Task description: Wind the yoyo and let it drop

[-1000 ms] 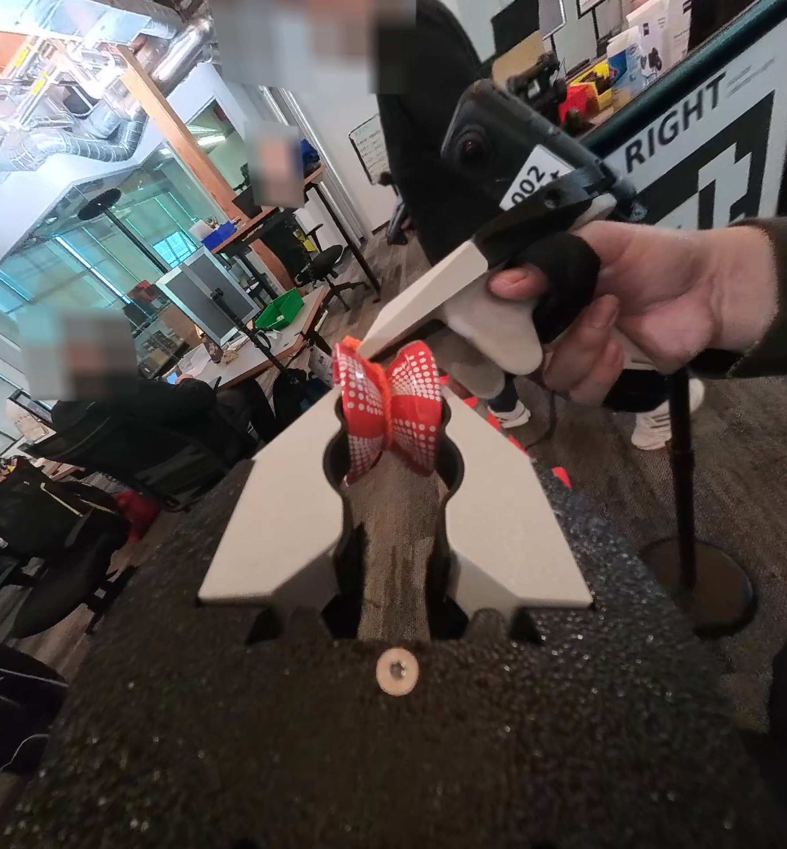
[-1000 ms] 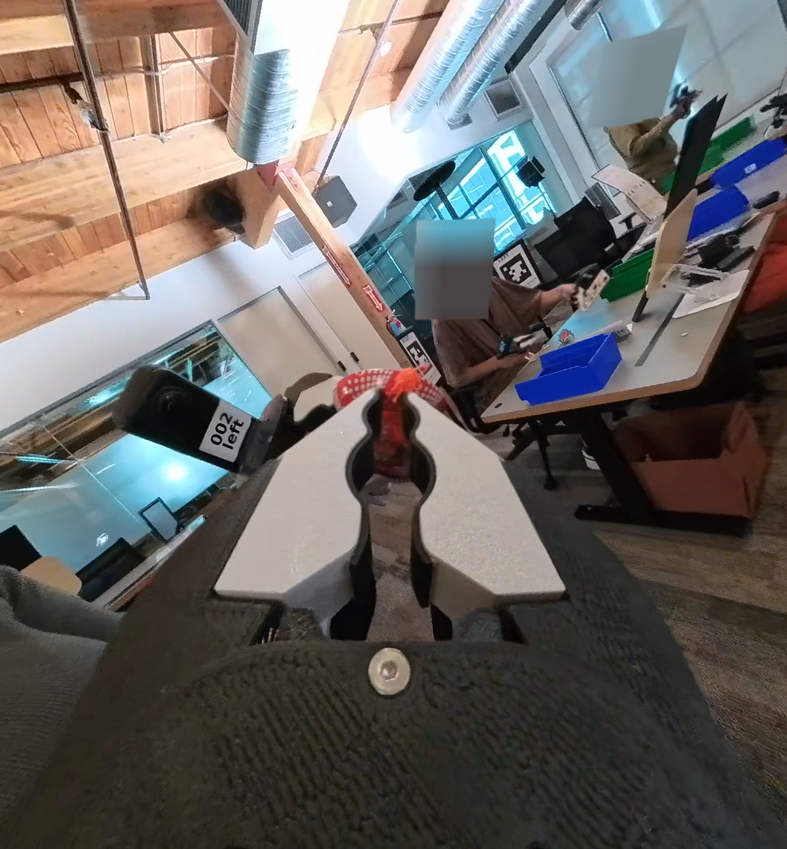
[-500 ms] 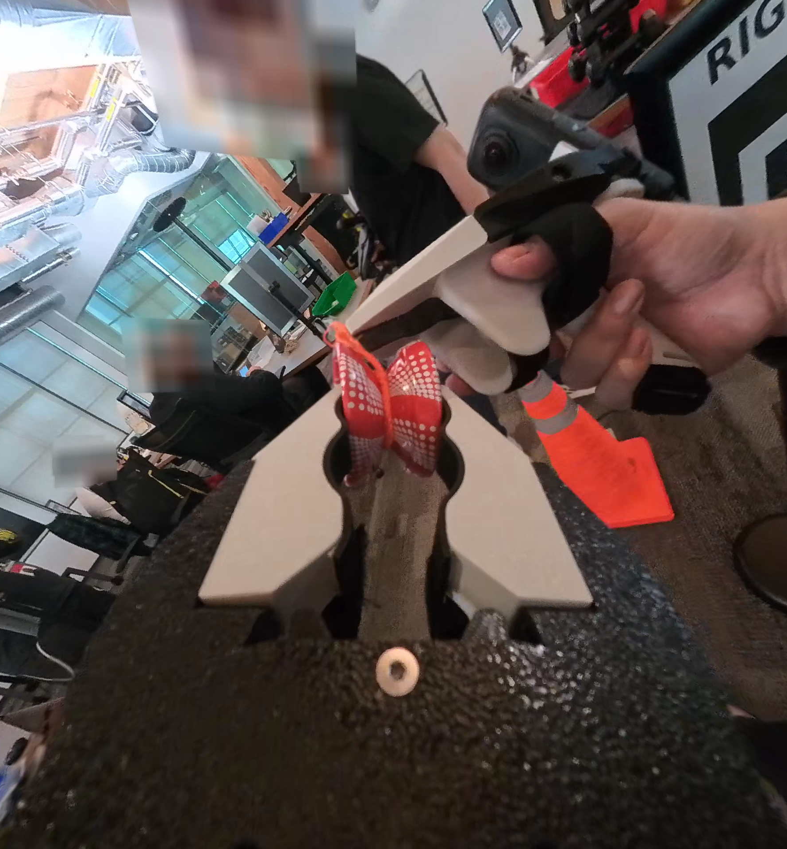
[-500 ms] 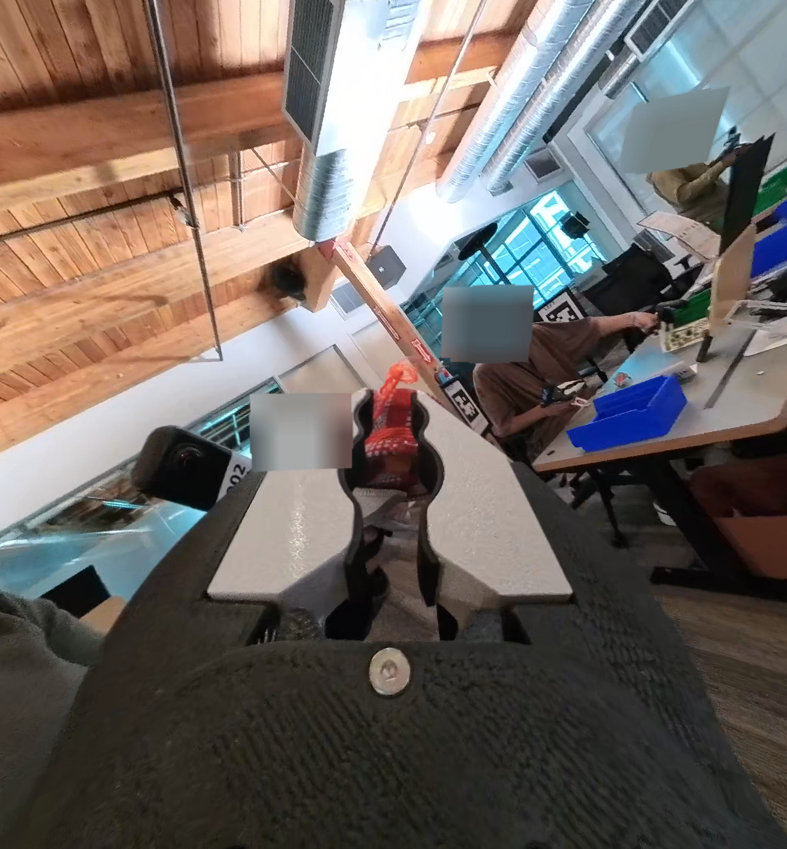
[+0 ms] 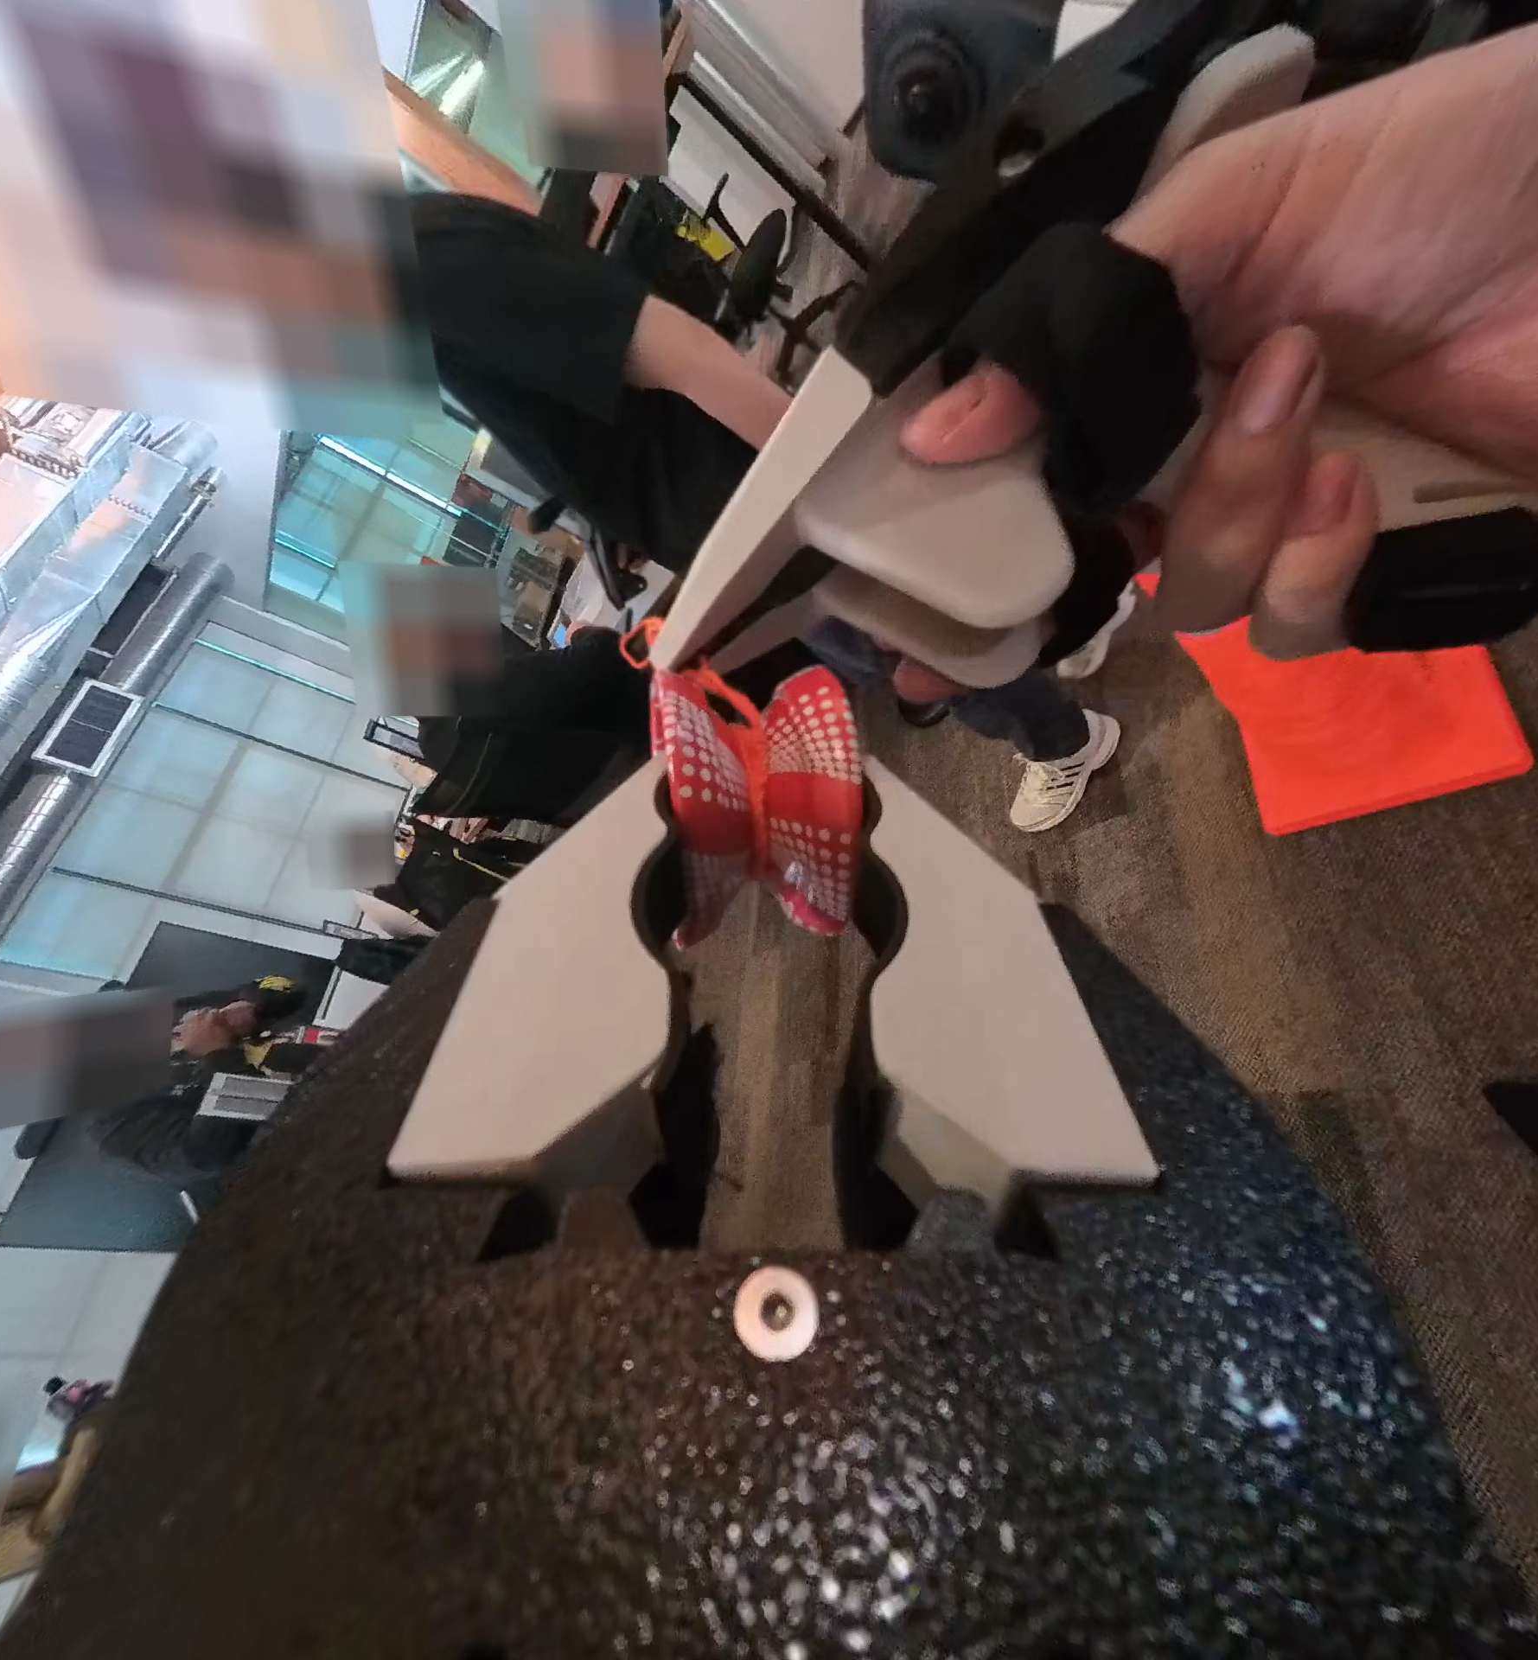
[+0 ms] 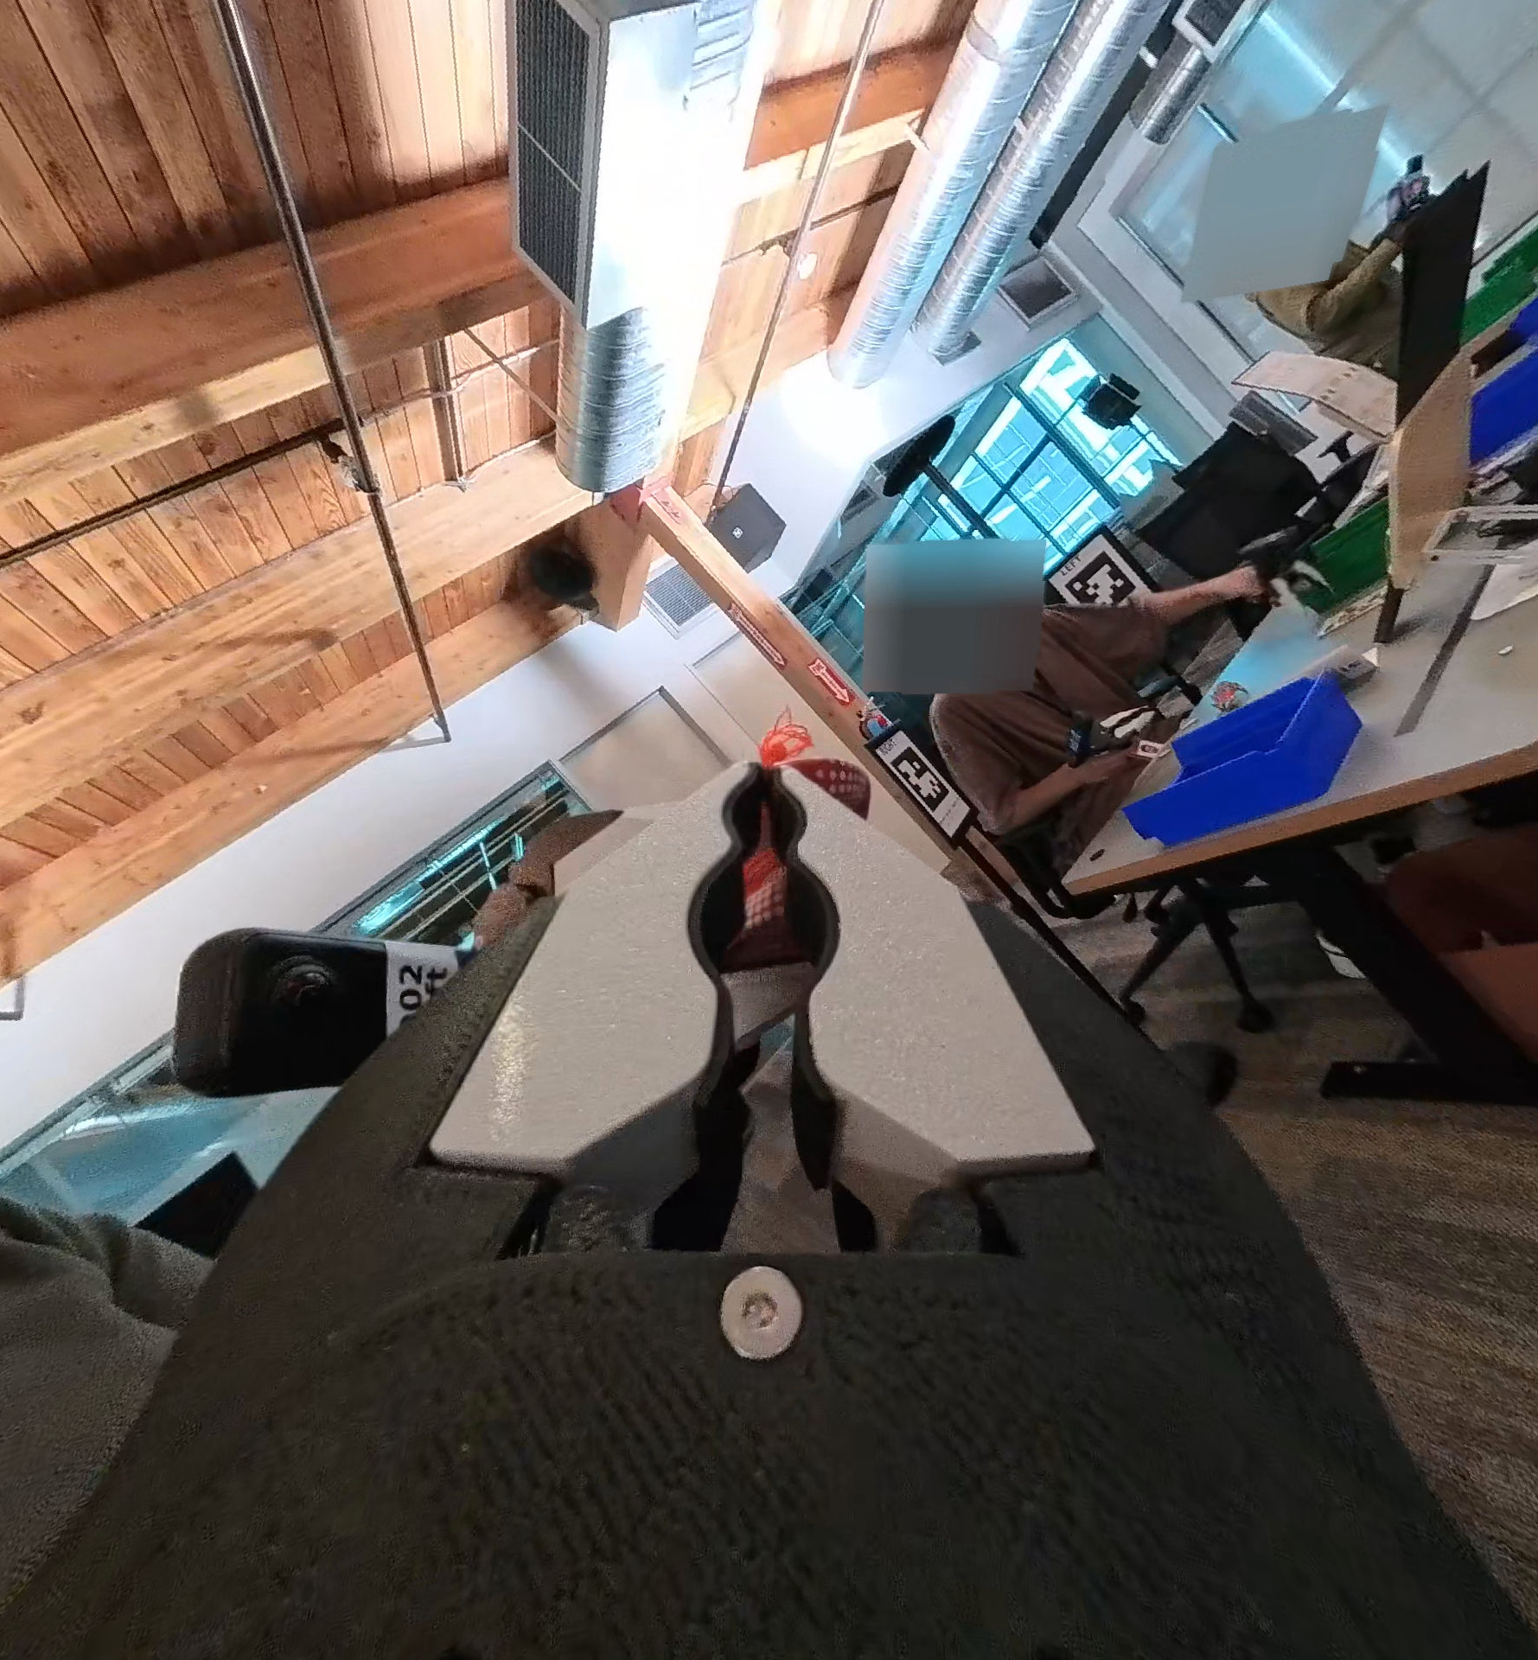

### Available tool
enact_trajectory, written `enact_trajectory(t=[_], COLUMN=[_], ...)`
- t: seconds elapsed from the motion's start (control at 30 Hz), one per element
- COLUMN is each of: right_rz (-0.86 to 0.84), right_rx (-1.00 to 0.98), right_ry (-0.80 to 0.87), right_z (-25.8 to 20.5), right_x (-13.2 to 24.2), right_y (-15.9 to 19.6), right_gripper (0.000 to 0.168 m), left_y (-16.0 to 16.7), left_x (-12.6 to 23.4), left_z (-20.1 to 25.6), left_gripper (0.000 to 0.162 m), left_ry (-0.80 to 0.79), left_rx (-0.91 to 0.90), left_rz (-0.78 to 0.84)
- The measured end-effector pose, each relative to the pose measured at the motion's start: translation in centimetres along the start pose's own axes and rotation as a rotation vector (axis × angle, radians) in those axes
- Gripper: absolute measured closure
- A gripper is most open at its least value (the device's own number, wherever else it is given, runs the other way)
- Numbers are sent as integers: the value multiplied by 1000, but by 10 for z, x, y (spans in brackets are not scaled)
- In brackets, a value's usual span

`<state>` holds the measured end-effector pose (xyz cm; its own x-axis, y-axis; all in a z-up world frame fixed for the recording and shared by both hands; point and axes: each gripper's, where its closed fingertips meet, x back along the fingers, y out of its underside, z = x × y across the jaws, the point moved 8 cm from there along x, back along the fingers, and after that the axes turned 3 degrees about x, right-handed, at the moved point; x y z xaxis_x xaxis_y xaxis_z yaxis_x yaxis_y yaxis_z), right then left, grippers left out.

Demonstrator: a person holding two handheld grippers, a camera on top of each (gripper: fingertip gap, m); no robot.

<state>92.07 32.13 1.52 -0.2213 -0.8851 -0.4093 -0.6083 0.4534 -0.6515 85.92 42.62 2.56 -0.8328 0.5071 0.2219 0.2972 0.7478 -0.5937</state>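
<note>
A red yoyo (image 5: 760,799) with white dots is clamped by its two sides between the fingers of my left gripper (image 5: 760,781). An orange string (image 5: 729,710) runs from the yoyo's groove up to my right gripper (image 5: 668,648), whose tips are pinched on it just above the yoyo's left half. A bare hand (image 5: 1340,269) holds that gripper. In the right wrist view my right gripper (image 6: 769,780) has its tips together on a tuft of the string (image 6: 783,744). The yoyo (image 6: 765,889) shows behind the finger gap. The left gripper's camera (image 6: 289,1006) is at lower left.
An orange floor cone base (image 5: 1376,737) and a person's white shoes (image 5: 1061,781) are on the brown carpet below. A table (image 6: 1376,808) with blue bins (image 6: 1250,763) and a cardboard box (image 6: 1510,952) stand to the right. Several people sit nearby. Only a small space, under 4 cm, lies between the two pairs of fingers.
Both grippers have tilted, so the room has swung round in both views. My right gripper's tips have come together on the string and stay close above the yoyo. The left grip is unchanged.
</note>
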Motion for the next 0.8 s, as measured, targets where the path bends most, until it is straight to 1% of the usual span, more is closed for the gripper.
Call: enact_trajectory(t=[0.1,0.2,0.3,0.4,0.47,0.53,0.57,0.63,0.7,0.8], right_rz=[-11,-52,-176,-286,-324,-343,-351,-378,-403,-435], right_rx=[72,195,367,508,636,714,755,847,910,932], right_ry=[42,78,106,87,104,107,110,121,132,149], right_z=[1,1,3,1,1,1,1,3,9,22], right_x=[1,-7,-40,-88,-117,-140,-151,-162,-165,-160], right_y=[-1,-10,-20,-26,-32,-39,-43,-45,-42,-35], right_gripper=[168,168,168,168,168,168,168,168,168,168], left_y=[4,22,41,65,84,104,112,126,135,145], left_x=[-4,-12,-14,-12,-9,7,21,55,91,141], left_z=[1,-6,-21,-44,-56,-59,-56,-49,-37,-20], left_gripper=[131,131,131,130,92,54,42,39,39,40], left_ry=[-6,-82,-196,-335,-356,-359,-375,-446,-506,-593], left_rx=[54,207,375,558,702,830,862,897,916,955], left_rz=[-3,-71,-70,-51,-69,-85,-78,-77,-88,-129])
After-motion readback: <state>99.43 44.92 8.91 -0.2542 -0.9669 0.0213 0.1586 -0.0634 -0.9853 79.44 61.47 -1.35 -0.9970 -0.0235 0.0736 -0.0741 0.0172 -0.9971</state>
